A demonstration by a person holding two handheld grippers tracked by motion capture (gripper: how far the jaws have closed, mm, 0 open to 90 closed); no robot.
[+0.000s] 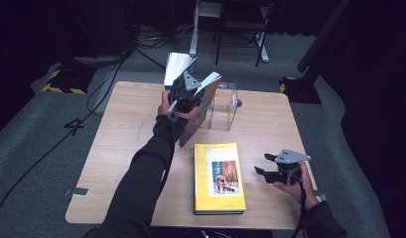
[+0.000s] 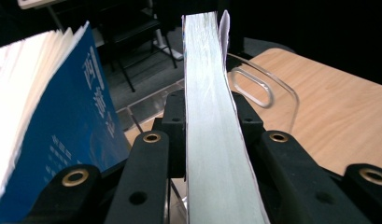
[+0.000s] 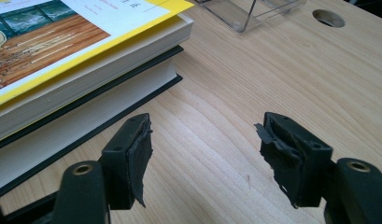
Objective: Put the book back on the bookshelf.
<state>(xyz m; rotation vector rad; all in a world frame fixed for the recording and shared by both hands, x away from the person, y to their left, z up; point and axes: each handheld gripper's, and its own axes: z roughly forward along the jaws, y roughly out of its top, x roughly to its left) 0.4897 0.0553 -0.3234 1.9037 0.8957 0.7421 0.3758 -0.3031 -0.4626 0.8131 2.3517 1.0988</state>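
The left gripper (image 1: 186, 94) squeezes a thin white-edged book (image 2: 216, 140) at top centre. Keep it straight over the clear plastic holder (image 1: 224, 106). The right gripper (image 1: 274, 171) rests open.

A light wooden table (image 1: 121, 163) carries a clear acrylic book stand (image 1: 224, 106) at its far middle. Near the front edge lies a yellow-covered book (image 1: 218, 176) stacked on a dark-covered book (image 3: 86, 135). A round hole (image 3: 328, 17) pierces the tabletop beside the stand.

A stack of two books (image 1: 219, 178) lies at the table's (image 1: 121, 163) six o'clock — a clear stand (image 1: 224, 105) at twelve, another book (image 1: 178, 68) at eleven.
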